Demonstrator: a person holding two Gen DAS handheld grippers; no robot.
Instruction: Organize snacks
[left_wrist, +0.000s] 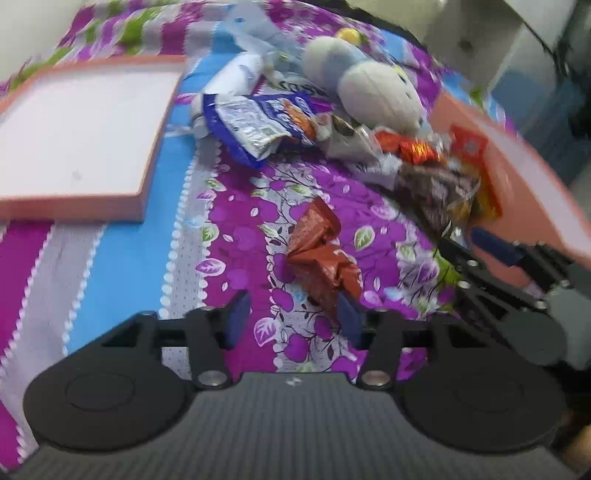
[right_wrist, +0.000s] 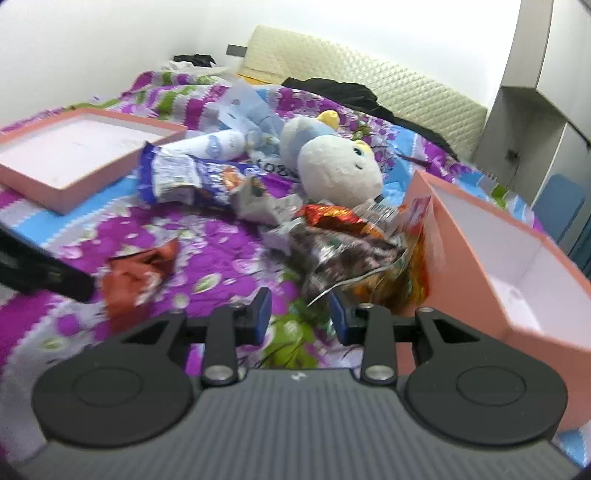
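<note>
Since both grippers stand open with nothing between their fingers, the step in hand looks like picking up a first snack. The left gripper (left_wrist: 293, 323) hovers low over the bedspread (left_wrist: 236, 221), its right finger just beside the lower end of a crumpled red-brown wrapper (left_wrist: 321, 254) that lies apart from the rest. To do this well, it should probably centre the wrapper between the fingers and close on the thick folded middle, since a thin foil corner may slip. The right gripper (right_wrist: 299, 317) points at the snack pile (right_wrist: 343, 251), nearest a clear bag of dark pieces (right_wrist: 332, 258), which lies against the pink box (right_wrist: 476, 236). That box stands tilted at the right; its white inside shows bare where visible, with the snacks outside its wall. A shallow pink lid (left_wrist: 74, 129) lies flat at the left, also showing nothing inside. A blue packet (left_wrist: 258, 125) and a plush toy (left_wrist: 376, 92) lie farther back.
</note>
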